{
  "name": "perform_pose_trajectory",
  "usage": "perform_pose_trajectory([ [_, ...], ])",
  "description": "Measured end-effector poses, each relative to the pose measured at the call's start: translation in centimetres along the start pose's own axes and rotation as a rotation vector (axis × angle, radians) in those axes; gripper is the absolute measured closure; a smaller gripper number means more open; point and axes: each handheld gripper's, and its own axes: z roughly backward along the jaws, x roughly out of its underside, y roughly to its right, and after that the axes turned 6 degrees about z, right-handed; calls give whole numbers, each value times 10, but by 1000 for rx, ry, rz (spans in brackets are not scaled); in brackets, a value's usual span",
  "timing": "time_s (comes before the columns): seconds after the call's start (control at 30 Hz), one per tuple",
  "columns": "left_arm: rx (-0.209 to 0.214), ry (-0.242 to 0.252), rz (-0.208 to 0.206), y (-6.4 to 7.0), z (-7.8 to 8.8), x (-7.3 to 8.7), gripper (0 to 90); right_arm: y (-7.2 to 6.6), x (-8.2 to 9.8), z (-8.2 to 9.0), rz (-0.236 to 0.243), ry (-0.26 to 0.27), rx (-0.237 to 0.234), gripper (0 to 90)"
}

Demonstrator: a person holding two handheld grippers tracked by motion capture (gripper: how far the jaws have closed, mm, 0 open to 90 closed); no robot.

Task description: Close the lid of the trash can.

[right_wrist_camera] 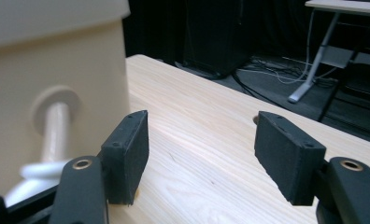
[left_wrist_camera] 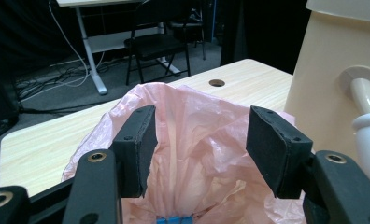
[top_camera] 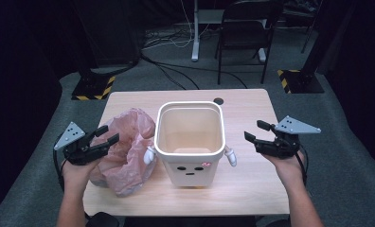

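Note:
A cream bin [top_camera: 190,142] with a drawn face and two small white arms stands upright and empty at the middle of the wooden table [top_camera: 252,189]. A crumpled pink plastic bag [top_camera: 129,151] lies against the bin's left side. My left gripper [top_camera: 108,134] hovers at the bag's left edge. In the left gripper view its jaws [left_wrist_camera: 199,135] stand open, with the bag [left_wrist_camera: 197,158] spread beyond and between them and the pads clear of it. My right gripper [top_camera: 254,130] is open over bare table to the right of the bin, near its white arm [right_wrist_camera: 54,126].
The table has a round hole [top_camera: 218,100] near its far edge. On the grey floor behind it stand a black chair [top_camera: 245,33], a white desk leg [top_camera: 195,33] with loose cables, and two bases taped yellow and black [top_camera: 93,87].

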Motion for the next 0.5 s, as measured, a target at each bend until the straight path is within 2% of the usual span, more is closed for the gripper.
perform_pose_trajectory([
  [0.2,-2,-6,0,0,-1,1,423,2,18,-5,-27,-13,17,347],
  [0.33,-3,-6,0,0,-2,1,423,3,30,-9,-70,-16,4,349],
  [0.5,-5,-7,3,-1,-2,1,423,2,41,-12,-71,-25,27,348],
])
